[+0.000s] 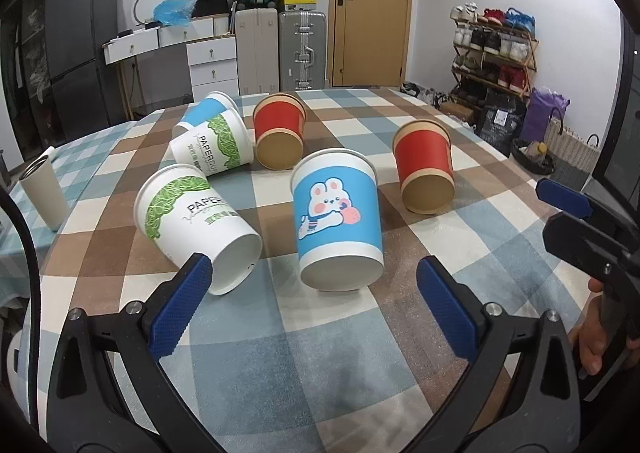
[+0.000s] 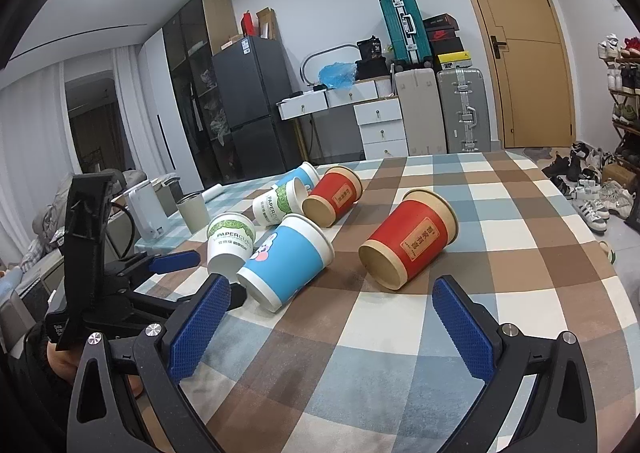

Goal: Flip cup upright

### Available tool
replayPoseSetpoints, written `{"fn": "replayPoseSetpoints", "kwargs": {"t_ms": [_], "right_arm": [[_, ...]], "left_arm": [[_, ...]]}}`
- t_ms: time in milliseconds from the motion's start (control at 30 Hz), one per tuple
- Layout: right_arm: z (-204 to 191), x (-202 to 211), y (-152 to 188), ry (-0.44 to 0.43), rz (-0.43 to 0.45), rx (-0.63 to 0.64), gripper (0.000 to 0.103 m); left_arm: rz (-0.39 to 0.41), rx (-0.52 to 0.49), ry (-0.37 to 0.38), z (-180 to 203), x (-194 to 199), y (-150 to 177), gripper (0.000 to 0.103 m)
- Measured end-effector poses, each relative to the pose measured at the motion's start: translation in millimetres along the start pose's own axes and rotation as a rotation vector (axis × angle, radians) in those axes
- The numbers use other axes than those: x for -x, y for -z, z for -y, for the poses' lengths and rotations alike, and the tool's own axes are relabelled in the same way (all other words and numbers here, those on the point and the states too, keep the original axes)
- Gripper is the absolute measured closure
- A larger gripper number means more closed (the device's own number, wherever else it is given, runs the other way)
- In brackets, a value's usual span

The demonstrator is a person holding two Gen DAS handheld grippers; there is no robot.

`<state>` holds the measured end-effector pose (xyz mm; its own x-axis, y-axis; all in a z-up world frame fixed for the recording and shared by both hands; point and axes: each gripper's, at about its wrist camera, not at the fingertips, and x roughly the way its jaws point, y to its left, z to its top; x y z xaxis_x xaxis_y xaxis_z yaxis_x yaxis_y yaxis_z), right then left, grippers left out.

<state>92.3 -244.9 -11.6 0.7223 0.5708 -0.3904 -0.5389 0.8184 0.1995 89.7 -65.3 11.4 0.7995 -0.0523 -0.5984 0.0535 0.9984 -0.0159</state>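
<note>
In the left wrist view, six paper cups are lying on their sides on the checked worktop (image 1: 320, 353): two blue, two white with green print, two red. The left hand-held gripper (image 1: 314, 305) is hovering with its blue pads spread wide and nothing between them. The blue rabbit cup (image 1: 336, 221) is lying just ahead of the gap, its long axis running away from the gripper, base toward the camera and mouth at the far end. The near white cup (image 1: 192, 213) is lying ahead to the left, its base next to the left pad. Beyond it, the far white cup (image 1: 212, 145) is leaning against the far blue cup (image 1: 204, 109). The far red cup (image 1: 280, 133) is lying straight ahead, and the near red cup (image 1: 424, 169) ahead to the right. A grey tumbler (image 1: 44, 193) is standing upright far left.

In the right wrist view, the same six cups are showing. The right hand-held gripper (image 2: 332, 321) is also gaping wide and holding nothing. The blue rabbit cup (image 2: 286, 267) is lying ahead-left, axis slanting, base nearest. The near red cup (image 2: 408, 245) is lying just ahead, base toward the gripper.
</note>
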Motion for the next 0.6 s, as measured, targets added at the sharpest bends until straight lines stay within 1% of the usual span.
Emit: {"fn": "replayPoseSetpoints", "kwargs": {"t_ms": [67,267,433,600], "right_arm": [[0.3,-0.3,0.0,-0.002,-0.003,-0.007,0.0],[0.4,-2.6,-0.1,0.004,-0.007,-0.009,0.0],[-0.4,-4.5,0.1,0.004,-0.012,-0.007,0.0],[1.0,-6.0,1.1,0.004,-0.013,-0.019,0.0]], "left_arm": [[-0.014,-0.008,-0.01,5.0,-7.2,-1.5,0.001],[-0.068,0.023,0.008,8.2,-23.9,-4.1,0.002],[-0.09,0.033,0.001,8.2,-30.5,-8.1,0.003],[-0.101,0.023,-0.002,11.2,-38.0,-13.0,0.004]]}}
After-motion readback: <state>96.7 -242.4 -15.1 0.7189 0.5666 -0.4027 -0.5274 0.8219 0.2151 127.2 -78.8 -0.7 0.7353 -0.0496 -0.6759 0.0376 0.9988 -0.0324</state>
